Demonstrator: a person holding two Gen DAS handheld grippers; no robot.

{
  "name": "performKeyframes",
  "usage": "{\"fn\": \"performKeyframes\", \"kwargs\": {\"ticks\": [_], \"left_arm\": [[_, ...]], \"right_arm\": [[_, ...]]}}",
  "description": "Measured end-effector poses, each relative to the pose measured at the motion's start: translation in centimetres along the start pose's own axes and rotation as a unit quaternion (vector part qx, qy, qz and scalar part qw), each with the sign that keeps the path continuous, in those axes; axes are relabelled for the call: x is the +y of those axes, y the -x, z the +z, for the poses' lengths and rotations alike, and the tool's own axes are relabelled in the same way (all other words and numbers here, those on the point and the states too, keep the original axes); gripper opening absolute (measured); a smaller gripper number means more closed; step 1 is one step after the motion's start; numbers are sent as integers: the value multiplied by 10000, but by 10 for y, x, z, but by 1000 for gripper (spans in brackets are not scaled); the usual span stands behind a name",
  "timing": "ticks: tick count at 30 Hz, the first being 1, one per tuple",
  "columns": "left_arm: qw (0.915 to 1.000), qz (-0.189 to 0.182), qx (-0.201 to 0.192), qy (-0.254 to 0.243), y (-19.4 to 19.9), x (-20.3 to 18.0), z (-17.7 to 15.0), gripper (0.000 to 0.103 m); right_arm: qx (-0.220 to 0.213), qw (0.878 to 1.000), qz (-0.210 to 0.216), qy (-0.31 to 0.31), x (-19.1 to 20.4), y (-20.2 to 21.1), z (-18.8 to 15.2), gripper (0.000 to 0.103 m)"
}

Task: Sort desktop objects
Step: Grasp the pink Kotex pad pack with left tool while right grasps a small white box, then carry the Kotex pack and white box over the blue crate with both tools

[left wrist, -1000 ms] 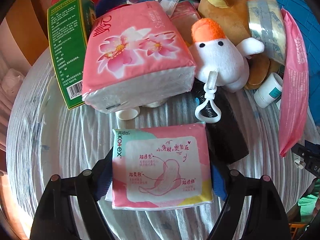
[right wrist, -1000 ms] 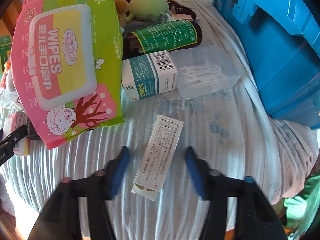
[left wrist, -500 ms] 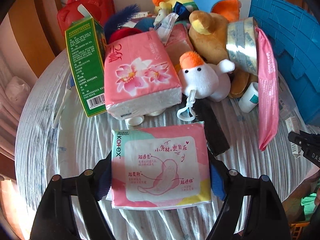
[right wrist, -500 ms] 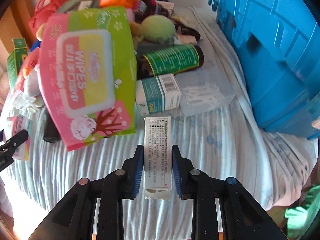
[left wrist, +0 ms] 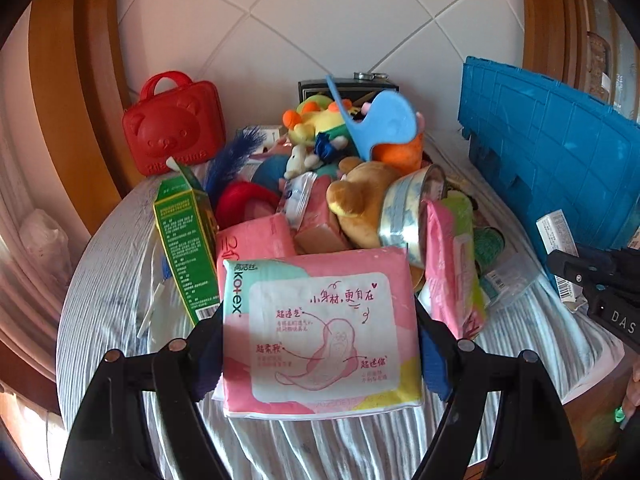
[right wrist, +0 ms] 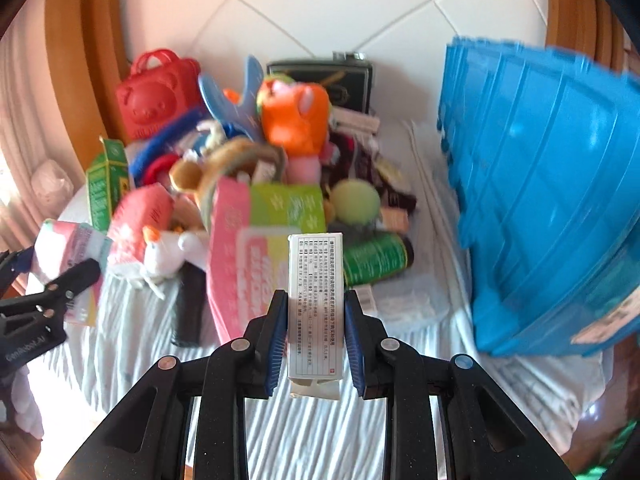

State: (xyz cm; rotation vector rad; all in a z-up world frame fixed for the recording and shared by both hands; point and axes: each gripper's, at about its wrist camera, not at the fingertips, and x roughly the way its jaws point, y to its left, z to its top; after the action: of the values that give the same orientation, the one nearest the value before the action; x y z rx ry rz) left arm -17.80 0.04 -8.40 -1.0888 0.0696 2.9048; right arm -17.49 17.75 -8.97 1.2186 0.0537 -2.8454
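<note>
My left gripper (left wrist: 320,344) is shut on a pink Kotex pad pack (left wrist: 320,332) and holds it lifted above the striped tablecloth (left wrist: 108,280). My right gripper (right wrist: 316,320) is shut on a slim white medicine box (right wrist: 316,304) with printed text, also lifted off the cloth. The right gripper with its box shows at the right edge of the left wrist view (left wrist: 592,276). The left gripper with its pack shows at the left edge of the right wrist view (right wrist: 52,280).
A pile fills the table's middle: green carton (left wrist: 184,248), pink tissue pack (left wrist: 252,240), wipes pack (right wrist: 256,248), plush toys (left wrist: 360,196), tape roll (left wrist: 412,212), green bottle (right wrist: 376,258). A red bear case (left wrist: 172,124) stands at the back. A blue crate (right wrist: 552,200) stands on the right.
Both grippers have risen and pulled back from the pile, each carrying its item. The right gripper closed on the medicine box and lifted it off the cloth.
</note>
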Motion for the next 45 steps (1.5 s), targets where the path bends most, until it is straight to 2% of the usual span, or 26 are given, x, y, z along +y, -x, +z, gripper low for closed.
{"fn": "performKeyframes", "kwargs": {"ticks": [8, 15, 22, 30, 34, 39, 45], "left_arm": [[9969, -272, -721, -126, 39, -49, 39, 79], [9885, -556, -1369, -313, 68, -116, 87, 79], [9782, -886, -1801, -525, 82, -207, 137, 79], [9716, -1208, -1884, -764, 80, -317, 178, 79], [9736, -1234, -1701, -894, 69, -368, 191, 79], [9771, -1276, -1355, -1029, 51, -412, 189, 79], [9787, -1250, -1200, -1100, 43, -439, 186, 80]], "right_arm": [[-948, 9953, 16, 193, -14, 53, 35, 26], [-1699, 9852, 172, 126, -61, 108, 73, 26], [-2192, 9745, -487, -14, -145, 144, 96, 26], [-2169, 9677, -1205, -452, -263, 151, 93, 26], [-2003, 9677, -1417, -587, -314, 148, 86, 26], [-1767, 9694, -1594, -606, -352, 139, 76, 26], [-1594, 9715, -1632, -640, -388, 130, 70, 26]]}}
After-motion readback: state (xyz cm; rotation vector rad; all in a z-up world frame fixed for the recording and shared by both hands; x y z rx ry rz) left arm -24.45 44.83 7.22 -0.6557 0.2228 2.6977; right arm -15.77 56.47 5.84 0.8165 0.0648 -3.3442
